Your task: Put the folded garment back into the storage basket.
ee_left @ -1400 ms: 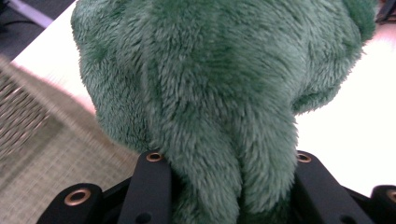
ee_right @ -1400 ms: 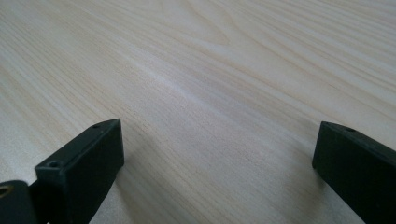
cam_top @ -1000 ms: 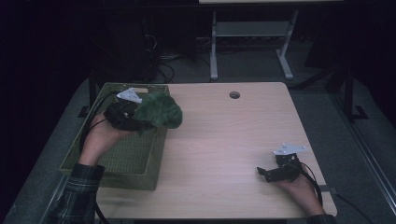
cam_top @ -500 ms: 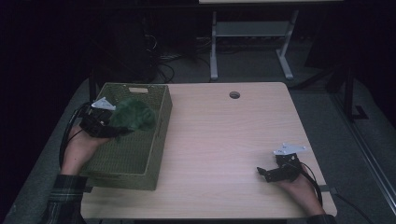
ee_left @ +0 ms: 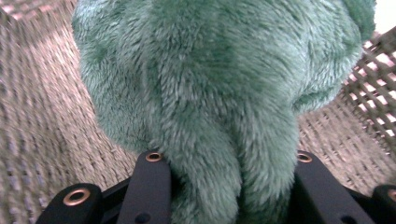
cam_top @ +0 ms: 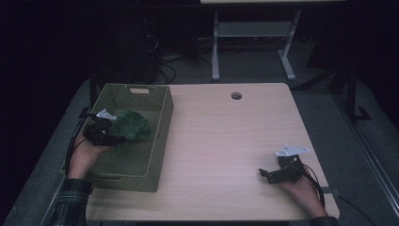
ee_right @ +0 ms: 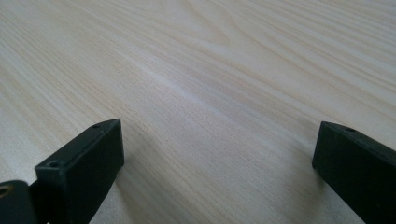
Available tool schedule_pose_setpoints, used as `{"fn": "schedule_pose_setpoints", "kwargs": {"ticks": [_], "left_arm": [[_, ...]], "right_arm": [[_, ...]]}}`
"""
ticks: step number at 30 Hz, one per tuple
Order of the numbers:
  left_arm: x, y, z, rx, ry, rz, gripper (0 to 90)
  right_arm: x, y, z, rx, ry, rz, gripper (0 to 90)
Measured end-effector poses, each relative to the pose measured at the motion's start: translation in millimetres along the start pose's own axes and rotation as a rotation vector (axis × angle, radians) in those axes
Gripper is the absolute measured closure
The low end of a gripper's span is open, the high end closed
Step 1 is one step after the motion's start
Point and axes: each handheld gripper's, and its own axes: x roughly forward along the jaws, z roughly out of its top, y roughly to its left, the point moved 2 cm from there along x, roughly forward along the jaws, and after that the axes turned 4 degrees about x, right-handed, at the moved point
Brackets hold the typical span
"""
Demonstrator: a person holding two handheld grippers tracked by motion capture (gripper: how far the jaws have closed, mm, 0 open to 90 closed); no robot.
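Pinching the green plush toy (cam_top: 131,125), the left hand-held gripper (cam_top: 109,133) has carried it leftward and down into the basket (cam_top: 134,170), ready for release; the right hand-held gripper (cam_top: 269,173) rests spread on the table (cam_top: 226,141).

One table (cam_top: 226,141). One basket (cam_top: 162,136), green, woven. One plush toy (cam_top: 131,126), green, inside basket. Two grippers: left gripper (cam_top: 110,134), right gripper (cam_top: 268,174). Two hands. One round hole (cam_top: 236,96) in table.

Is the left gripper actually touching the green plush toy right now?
Touching. In the left gripper view, the green plush toy bulges between the left gripper jaws, its fur pressed against both, over the basket.
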Motion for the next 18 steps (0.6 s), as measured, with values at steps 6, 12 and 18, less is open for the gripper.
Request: {"fn": "schedule_pose_setpoints", "kwargs": {"ticks": [6, 12, 18], "left_arm": [[15.4, 0.0, -7.9, -0.010, 0.030, -0.019, 64.0], [25.4, -1.7, -11.8, 0.001, 0.078, -0.029, 58.9], [28.7, -2.6, -13.4, -0.004, 0.083, -0.043, 41.6]], "right_arm": [[0.0, -0.1, 0.0, 0.000, 0.000, 0.001, 1.8], [0.0, -0.1, 0.0, -0.001, 0.000, 0.001, 1.8], [0.0, -0.1, 0.0, -0.001, 0.000, 0.000, 1.8]]}}
